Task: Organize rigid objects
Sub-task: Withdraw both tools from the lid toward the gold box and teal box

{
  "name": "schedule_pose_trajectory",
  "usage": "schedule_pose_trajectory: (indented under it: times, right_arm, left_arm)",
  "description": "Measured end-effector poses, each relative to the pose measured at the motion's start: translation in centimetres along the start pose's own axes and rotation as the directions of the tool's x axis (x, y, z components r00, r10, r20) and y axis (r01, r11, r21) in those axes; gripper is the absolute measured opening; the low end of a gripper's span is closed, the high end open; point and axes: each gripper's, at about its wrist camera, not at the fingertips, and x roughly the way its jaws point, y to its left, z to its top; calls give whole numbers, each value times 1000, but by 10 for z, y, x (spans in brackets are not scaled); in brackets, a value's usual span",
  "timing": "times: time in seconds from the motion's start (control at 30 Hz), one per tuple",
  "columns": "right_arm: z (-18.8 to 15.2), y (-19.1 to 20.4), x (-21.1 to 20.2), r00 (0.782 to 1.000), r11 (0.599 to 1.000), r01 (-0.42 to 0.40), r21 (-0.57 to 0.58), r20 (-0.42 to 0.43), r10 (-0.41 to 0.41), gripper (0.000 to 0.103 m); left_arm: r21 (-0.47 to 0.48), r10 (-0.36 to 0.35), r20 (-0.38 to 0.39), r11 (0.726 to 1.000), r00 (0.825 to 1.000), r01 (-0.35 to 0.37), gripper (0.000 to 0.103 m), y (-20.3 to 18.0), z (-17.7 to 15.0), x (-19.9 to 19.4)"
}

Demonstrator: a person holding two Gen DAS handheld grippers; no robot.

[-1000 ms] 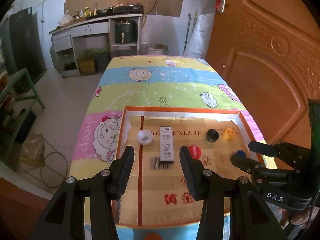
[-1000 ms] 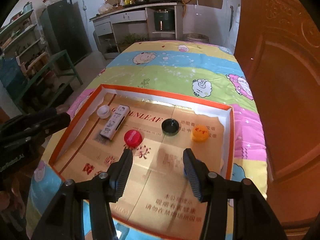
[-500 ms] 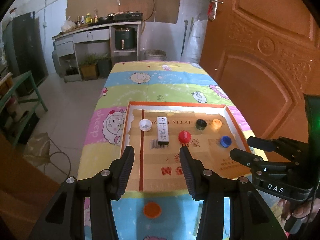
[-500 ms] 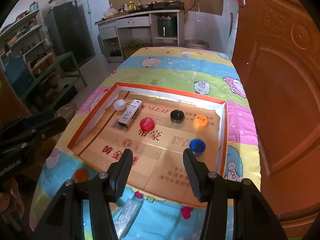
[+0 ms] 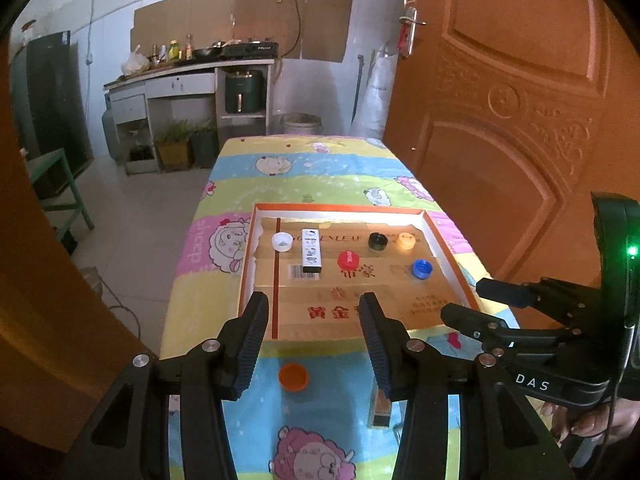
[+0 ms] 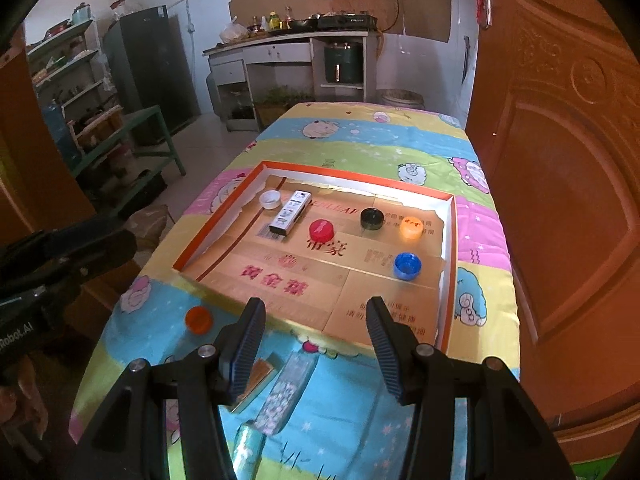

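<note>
An orange-rimmed cardboard tray point(image 5: 247, 264) point(image 6: 216, 220) lies on the quilted table. In it are a white cap point(image 5: 281, 241), a white box point(image 5: 311, 250), a red cap point(image 5: 348, 260), a black cap point(image 5: 377, 241), an orange cap point(image 5: 405, 241) and a blue cap point(image 5: 422, 269). Outside the tray, near me, lie an orange cap point(image 5: 293, 376) point(image 6: 199, 319), a brown box point(image 6: 256, 380) and a shiny patterned box point(image 6: 286, 390). My left gripper point(image 5: 312, 320) is open and empty above the tray's near edge. My right gripper point(image 6: 316, 324) point(image 5: 476, 304) is open and empty too.
A brown door point(image 5: 520, 100) stands close along the table's right side. A kitchen counter point(image 5: 192, 72) and a green shelf frame point(image 6: 132, 136) stand beyond and left of the table. The table's far half point(image 5: 312, 168) is bare quilt.
Both grippers have pulled back and up from the tray. The blue cap now lies in the tray, and the orange cap and boxes on the near quilt have come into view.
</note>
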Motion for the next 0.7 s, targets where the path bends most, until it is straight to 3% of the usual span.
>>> schedule_pose_trajectory:
  times: [0.7]
  right_arm:
    - [-52, 36, -55, 998, 1000, -4, -27, 66, 6, 52]
  left_arm:
    - [9, -34, 10, 999, 999, 34, 49, -5, -49, -54]
